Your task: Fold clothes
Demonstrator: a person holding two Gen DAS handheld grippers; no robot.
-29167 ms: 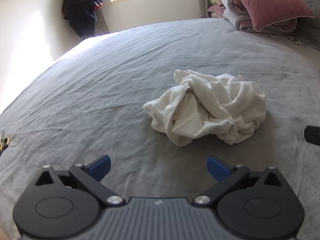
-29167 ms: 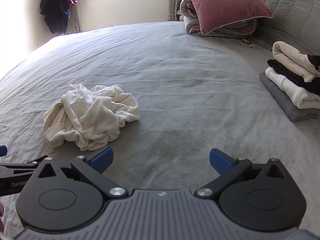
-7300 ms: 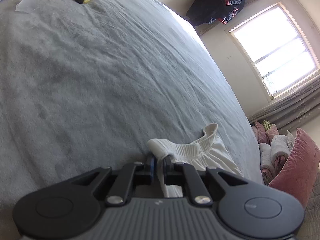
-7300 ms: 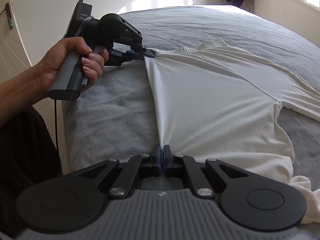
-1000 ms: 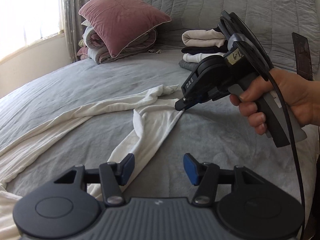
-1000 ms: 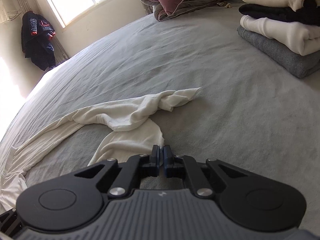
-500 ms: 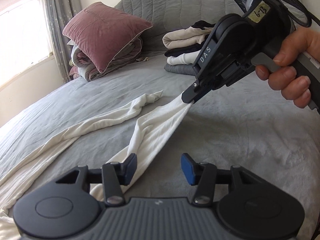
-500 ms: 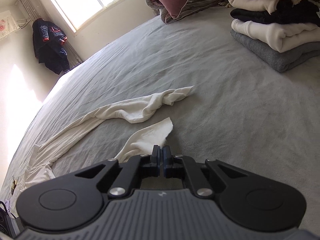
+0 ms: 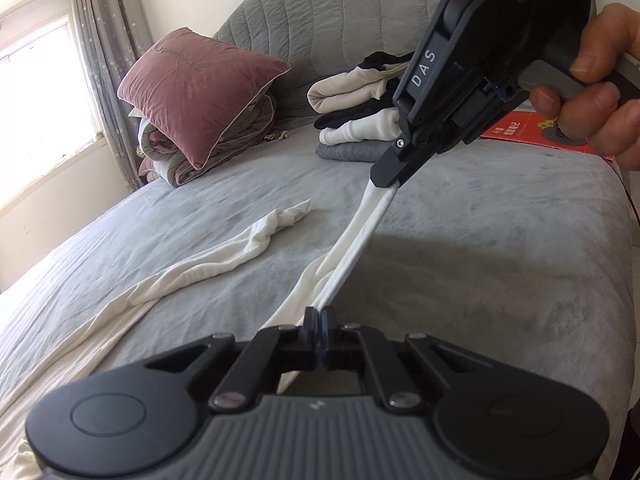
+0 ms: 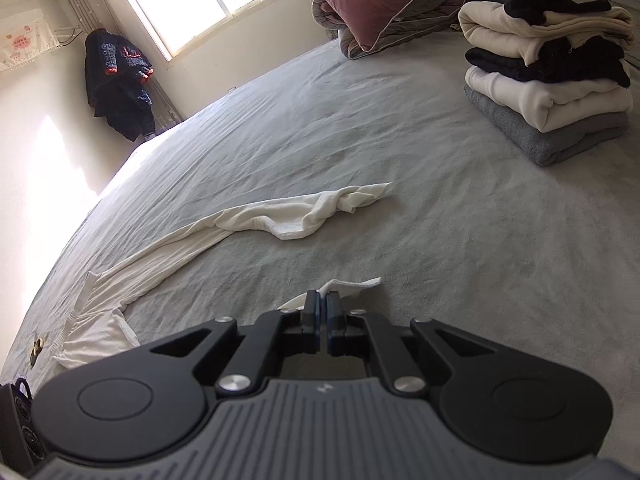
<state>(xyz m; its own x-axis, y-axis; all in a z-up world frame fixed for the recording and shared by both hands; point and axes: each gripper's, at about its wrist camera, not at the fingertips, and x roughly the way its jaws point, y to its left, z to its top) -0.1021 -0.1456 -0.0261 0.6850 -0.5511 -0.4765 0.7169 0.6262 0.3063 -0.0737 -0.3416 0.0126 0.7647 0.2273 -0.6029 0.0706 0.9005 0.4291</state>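
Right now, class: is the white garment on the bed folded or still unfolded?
Unfolded: the white garment trails in a twisted strip across the bed, one edge pulled taut between both grippers.

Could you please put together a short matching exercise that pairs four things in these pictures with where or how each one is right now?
Things:
1. white garment
2. pink pillow
3. grey folded item
4. dark jacket

Places or states:
A. bottom of the folded stack on the bed
B. hanging in the corner beside the window
C. resting on a rolled quilt by the headboard
D. stretched between the left gripper and the right gripper, both shut on it

Pairs: 1-D, 2-C, 3-A, 4-B
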